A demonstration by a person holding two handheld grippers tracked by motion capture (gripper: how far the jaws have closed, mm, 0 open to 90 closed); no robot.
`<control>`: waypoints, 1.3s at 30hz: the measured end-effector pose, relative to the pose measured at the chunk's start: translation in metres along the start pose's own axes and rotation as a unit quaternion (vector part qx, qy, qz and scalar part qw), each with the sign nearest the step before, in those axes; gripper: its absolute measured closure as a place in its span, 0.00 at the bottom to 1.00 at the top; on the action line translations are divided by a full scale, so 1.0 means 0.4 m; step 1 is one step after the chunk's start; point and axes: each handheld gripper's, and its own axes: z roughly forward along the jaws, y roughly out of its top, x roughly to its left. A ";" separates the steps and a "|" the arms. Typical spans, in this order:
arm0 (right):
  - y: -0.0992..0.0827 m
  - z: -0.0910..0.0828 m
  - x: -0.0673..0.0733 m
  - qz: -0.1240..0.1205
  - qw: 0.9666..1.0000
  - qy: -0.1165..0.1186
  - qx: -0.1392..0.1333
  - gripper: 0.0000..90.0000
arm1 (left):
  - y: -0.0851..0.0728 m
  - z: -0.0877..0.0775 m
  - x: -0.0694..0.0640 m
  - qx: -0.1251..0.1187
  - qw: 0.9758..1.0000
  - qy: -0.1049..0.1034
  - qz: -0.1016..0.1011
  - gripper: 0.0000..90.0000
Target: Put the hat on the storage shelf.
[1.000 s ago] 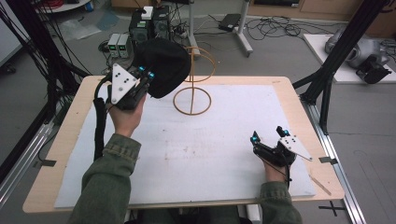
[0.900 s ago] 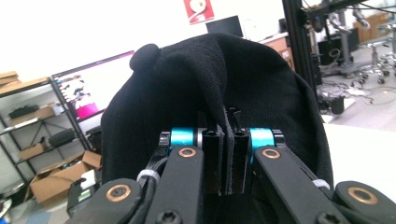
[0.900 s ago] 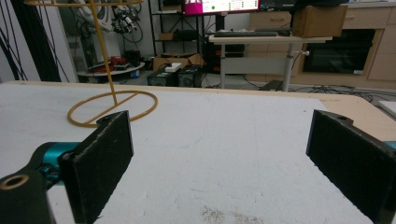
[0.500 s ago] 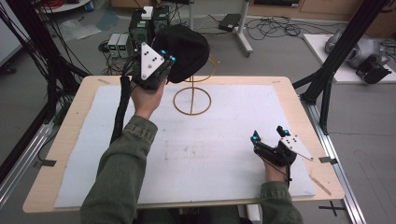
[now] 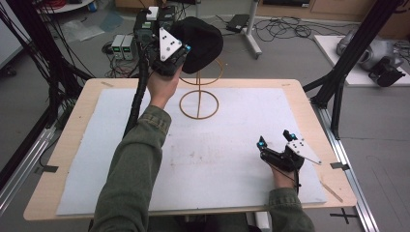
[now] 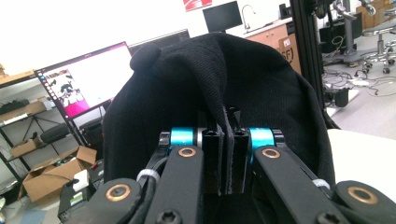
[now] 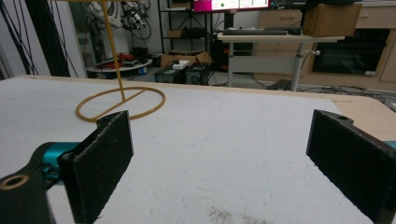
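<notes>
Left gripper [image 5: 180, 54], clamped on the black hat [image 5: 200, 41], has carried it from 10 o'clock to above the wire stand [image 5: 199, 96]; probably ready to lower. Right gripper [image 5: 274, 143] rests wide open, 4 o'clock.

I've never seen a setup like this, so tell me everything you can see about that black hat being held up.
The black hat is soft knitted cloth, rounded, with a small nub on its crown. The left gripper is shut on a pinched fold of its fabric and holds it in the air above the top ring of the gold wire stand at the table's far side. Whether it touches the stand I cannot tell.
</notes>
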 end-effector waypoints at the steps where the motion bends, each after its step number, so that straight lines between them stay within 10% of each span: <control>1: 0.000 0.000 0.003 0.004 1.000 0.002 0.002 0.07 | 0.000 0.005 0.003 0.003 1.000 0.001 0.004 0.97; 21: 0.000 0.002 0.007 -0.006 1.000 0.003 0.000 0.07 | -0.088 0.053 0.000 0.025 0.999 0.005 -0.044 0.97; 39: 0.002 0.014 0.014 -0.005 1.000 0.008 0.001 0.07 | -0.110 0.062 0.012 0.059 0.995 -0.042 -0.061 0.94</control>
